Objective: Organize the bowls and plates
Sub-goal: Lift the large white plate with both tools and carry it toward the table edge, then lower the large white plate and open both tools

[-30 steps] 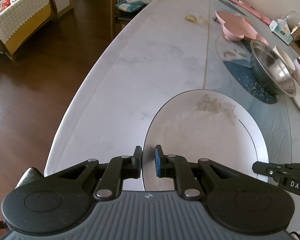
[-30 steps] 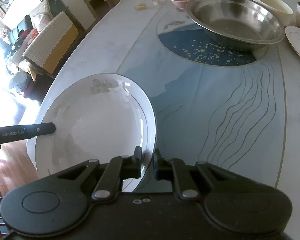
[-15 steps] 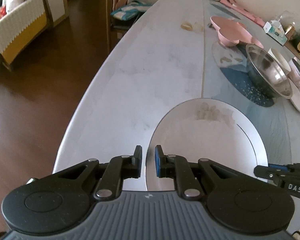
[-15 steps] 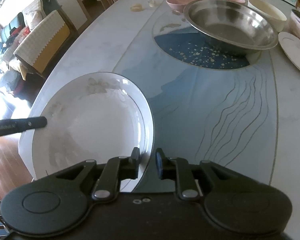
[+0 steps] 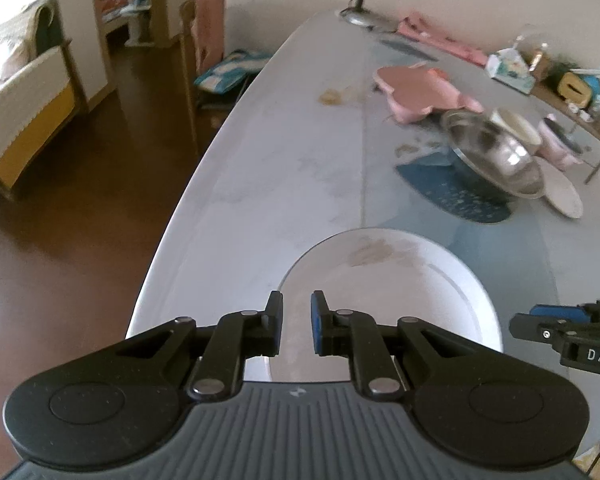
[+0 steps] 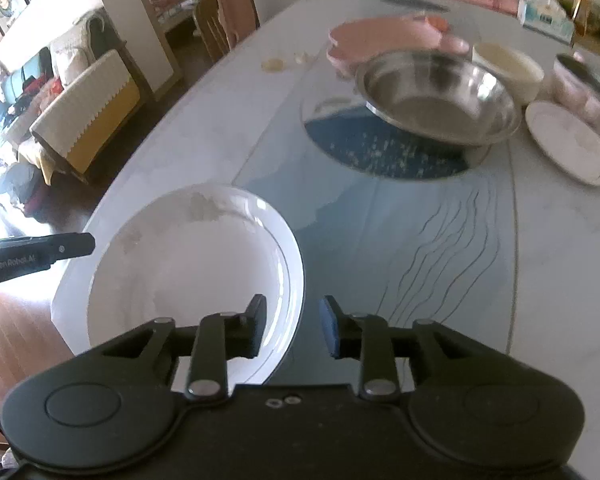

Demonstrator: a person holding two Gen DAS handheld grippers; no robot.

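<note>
Read "DAS" | on right gripper [image 5: 568, 334], right of left tool's fingers || Read "GenRobot.AI", blurred | on left gripper [image 6: 36, 254], left of right tool

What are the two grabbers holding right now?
Nothing. Both sets of fingers are opening. The left gripper and right gripper hang over opposite edges of the white plate on the table, not pinching it.
</note>
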